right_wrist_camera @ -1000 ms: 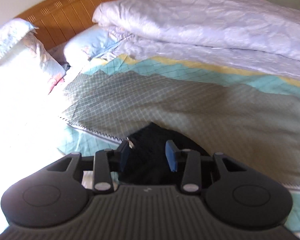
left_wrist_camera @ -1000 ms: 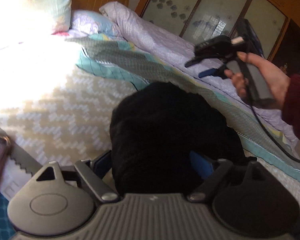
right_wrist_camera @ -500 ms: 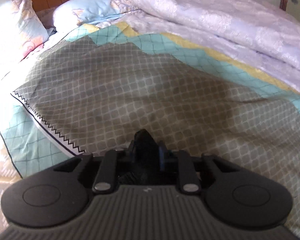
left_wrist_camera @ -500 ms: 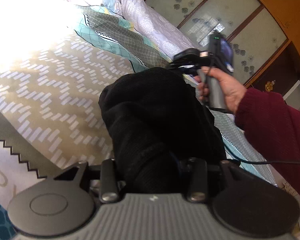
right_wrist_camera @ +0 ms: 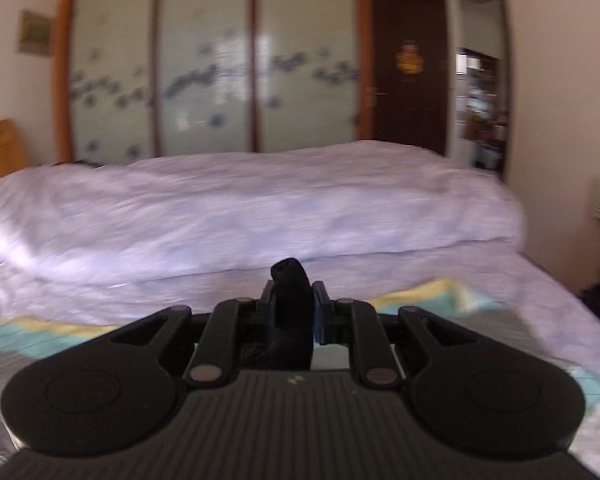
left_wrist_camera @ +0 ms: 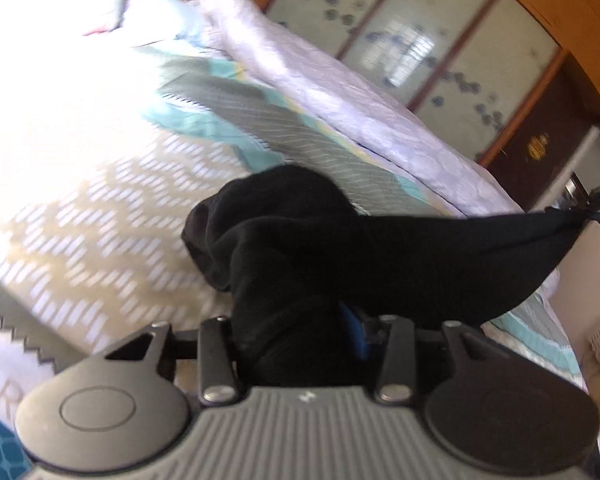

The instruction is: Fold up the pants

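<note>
We see a patterned bedspread | a rolled lilac duvet along its far side | frosted wardrobe doors behind | a dark door beside them.

Black pants: matt, soft knitted cloth, faintly ribbed. The bedspread is smooth printed cotton-like cloth. The pale duvet looks lightly crinkled, with a slight sheen. Wardrobe doors are frosted, glossy glass in varnished wood frames. The left gripper body is ridged matt plastic.

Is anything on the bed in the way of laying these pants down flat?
Nothing visible: the pants hang between both tools over bare patterned sheet; the rolled duvet lies beyond, along the far side.
</note>
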Motion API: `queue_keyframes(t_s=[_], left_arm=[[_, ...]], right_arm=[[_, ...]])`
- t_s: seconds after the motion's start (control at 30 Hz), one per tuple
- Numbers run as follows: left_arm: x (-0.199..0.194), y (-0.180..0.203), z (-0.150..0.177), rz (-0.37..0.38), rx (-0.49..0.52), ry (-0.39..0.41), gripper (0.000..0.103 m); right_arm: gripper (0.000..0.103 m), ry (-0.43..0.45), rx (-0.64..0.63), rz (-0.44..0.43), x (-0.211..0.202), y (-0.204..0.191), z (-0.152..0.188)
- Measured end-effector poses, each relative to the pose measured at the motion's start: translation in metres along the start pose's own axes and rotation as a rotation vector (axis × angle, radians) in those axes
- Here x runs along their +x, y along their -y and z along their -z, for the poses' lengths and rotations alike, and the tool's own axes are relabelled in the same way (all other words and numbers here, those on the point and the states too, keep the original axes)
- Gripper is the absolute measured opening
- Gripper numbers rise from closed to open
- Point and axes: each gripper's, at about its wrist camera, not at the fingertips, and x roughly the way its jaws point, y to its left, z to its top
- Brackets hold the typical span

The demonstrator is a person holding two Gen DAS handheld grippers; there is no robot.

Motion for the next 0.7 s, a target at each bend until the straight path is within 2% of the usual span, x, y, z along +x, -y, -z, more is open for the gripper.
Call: queue_keyframes(t_s=[0.13, 0.2, 0.27, 0.3, 0.33, 0.37, 0.4, 0.43, 0.5, 0.53, 0.57, 0.6, 0.63, 0.67, 0.7], left_arm=[[-0.007, 0.018, -0.027, 0.066, 0.087, 0.003, 0.055], [-0.014, 0.024, -0.043, 0.067, 0.149, 0.042, 0.076], [-0.012, 0.026, -0.058, 0.07, 0.172, 0.046, 0.083], [-0.006, 0.027, -0.064, 0.073, 0.178, 0.023, 0.083], [0.002, 0.027, -0.069, 0.084, 0.181, -0.009, 0.083], [0.01, 0.026, -0.07, 0.096, 0.176, -0.039, 0.083], [0.019, 0.023, -0.07, 0.109, 0.164, -0.069, 0.083], [0.029, 0.02, -0.07, 0.131, 0.147, -0.108, 0.084], [0.06, 0.01, -0.064, 0.179, 0.1, -0.22, 0.096], [0.074, 0.008, -0.057, 0.189, 0.083, -0.276, 0.096], [0.088, 0.006, -0.047, 0.195, 0.075, -0.331, 0.092], [0.097, 0.008, -0.04, 0.189, 0.078, -0.361, 0.075], [0.098, 0.011, -0.035, 0.157, 0.108, -0.336, 0.064], [0.096, 0.016, -0.033, 0.147, 0.133, -0.325, 0.023], [0.093, 0.019, -0.034, 0.15, 0.12, -0.317, 0.014]], right_arm=[[0.019, -0.013, 0.107, 0.135, -0.016, 0.093, 0.016], [0.019, -0.055, 0.154, 0.195, -0.011, 0.127, 0.036], [0.022, -0.134, 0.142, 0.266, 0.004, 0.154, 0.061], [0.025, -0.173, 0.143, 0.308, 0.01, 0.166, 0.075], [0.033, -0.223, 0.161, 0.35, 0.016, 0.181, 0.093], [0.045, -0.274, 0.192, 0.377, 0.019, 0.197, 0.11], [0.049, -0.296, 0.232, 0.399, 0.018, 0.21, 0.124], [0.049, -0.292, 0.274, 0.41, 0.012, 0.221, 0.138], [0.05, -0.277, 0.338, 0.385, -0.001, 0.237, 0.156], [0.05, -0.272, 0.35, 0.37, -0.006, 0.24, 0.162], [0.051, -0.263, 0.352, 0.362, -0.011, 0.245, 0.168], [0.052, -0.255, 0.349, 0.354, -0.013, 0.245, 0.169], [0.054, -0.247, 0.353, 0.339, -0.014, 0.248, 0.169], [0.055, -0.245, 0.369, 0.315, -0.018, 0.25, 0.168], [0.055, -0.248, 0.389, 0.283, -0.017, 0.249, 0.165]])
